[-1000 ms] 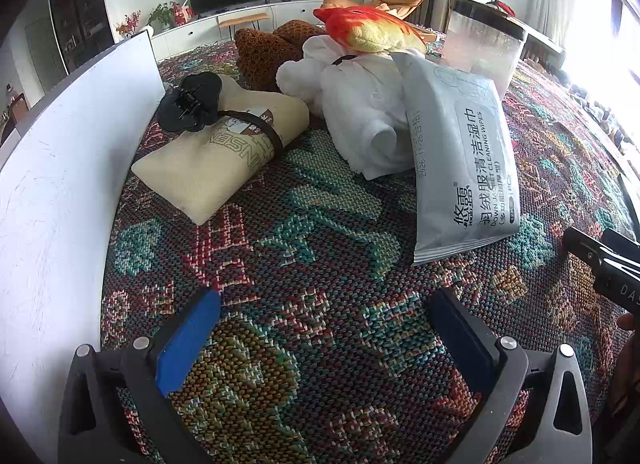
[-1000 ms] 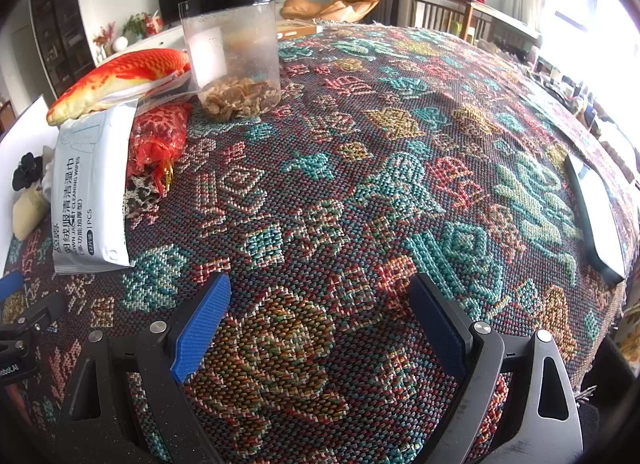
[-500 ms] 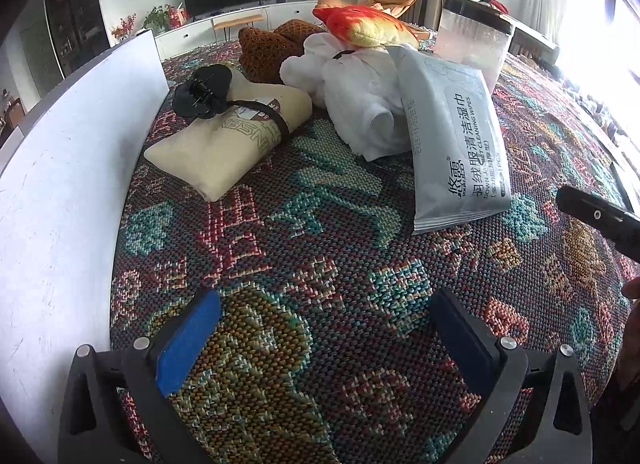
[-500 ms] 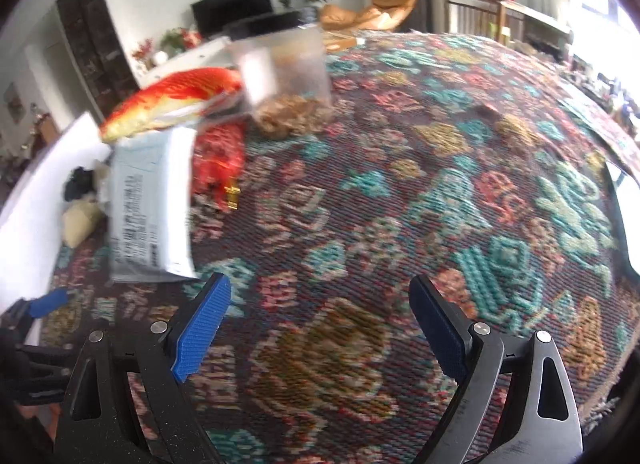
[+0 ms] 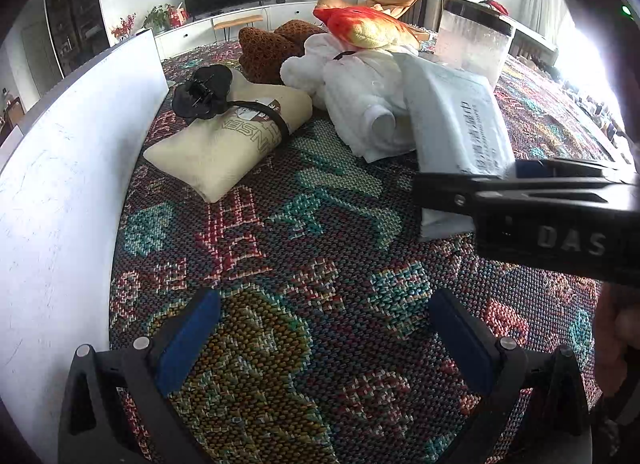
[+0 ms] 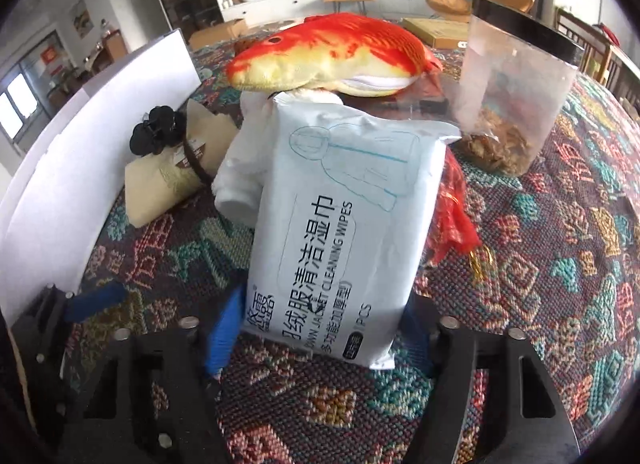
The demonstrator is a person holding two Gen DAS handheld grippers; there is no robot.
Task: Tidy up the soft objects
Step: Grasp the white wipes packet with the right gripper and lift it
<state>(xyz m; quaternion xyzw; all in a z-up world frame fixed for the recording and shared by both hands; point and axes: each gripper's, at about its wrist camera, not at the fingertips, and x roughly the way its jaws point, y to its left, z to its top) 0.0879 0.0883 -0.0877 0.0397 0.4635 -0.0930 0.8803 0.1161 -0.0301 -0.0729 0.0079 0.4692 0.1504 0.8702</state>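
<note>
On the patterned woven tablecloth [image 5: 320,224], the closing right gripper [image 6: 320,328] flanks the wipes pack [image 6: 340,232]; the left gripper [image 5: 324,328] gapes.

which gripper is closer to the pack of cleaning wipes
Right. The right gripper has the pack of cleaning wipes between its fingers at the near end, jaws just closing in. The left gripper hangs open over bare cloth, well short of it.

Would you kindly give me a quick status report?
Right gripper closing around wipes pack, pads at its sides. Left gripper open, empty. Plush fish just behind.
</note>
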